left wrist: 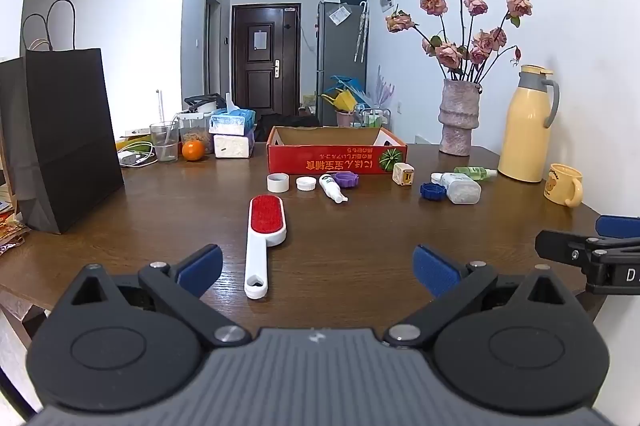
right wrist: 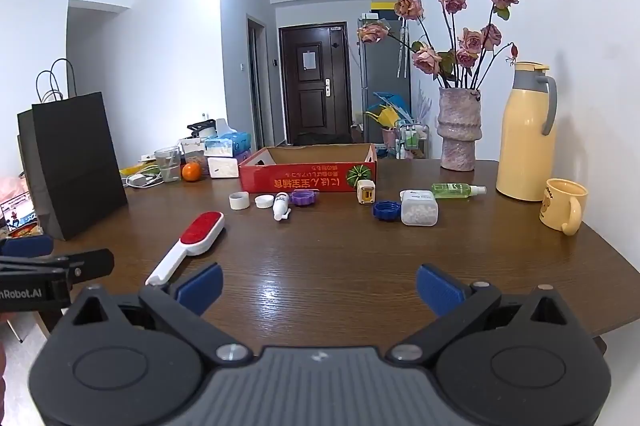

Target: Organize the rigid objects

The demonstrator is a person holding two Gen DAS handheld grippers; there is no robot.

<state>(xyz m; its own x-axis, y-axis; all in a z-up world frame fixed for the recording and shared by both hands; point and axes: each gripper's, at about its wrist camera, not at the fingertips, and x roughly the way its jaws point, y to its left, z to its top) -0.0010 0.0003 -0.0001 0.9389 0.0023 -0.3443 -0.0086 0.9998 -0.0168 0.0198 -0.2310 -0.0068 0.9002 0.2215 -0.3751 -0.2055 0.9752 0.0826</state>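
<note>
Rigid objects lay loose on the wooden table (left wrist: 160,210), none yet in the red cardboard box (left wrist: 336,156) that stood empty-looking at the far middle. Left to right: black paper bag (left wrist: 60,138) at the left edge; lint brush (left wrist: 262,238) nearest, handle toward the left gripper (left wrist: 318,268); then a row just before the box front — white ring cap (left wrist: 277,182), small white lid (left wrist: 306,183), white tube (left wrist: 332,188) lying flat, purple lid (left wrist: 346,180) touching the tube's far end, small cube (left wrist: 403,173). Further right, blue lid (left wrist: 433,191) just beside a clear pill bottle (left wrist: 462,187) on its side, green spray bottle (left wrist: 474,172) behind it. Vase (left wrist: 459,118), yellow thermos (left wrist: 526,126) and mug (left wrist: 564,184) stood at the right. Both claws hung spread wide over the near edge, holding nothing; right gripper (right wrist: 320,288) well apart from any item. Risks, as judged: the tube and bottles could roll if nudged off-centre; flat lids may slip from the pads; a wide reach on the right could knock the mug or thermos; the two grippers sat close and might collide.
</note>
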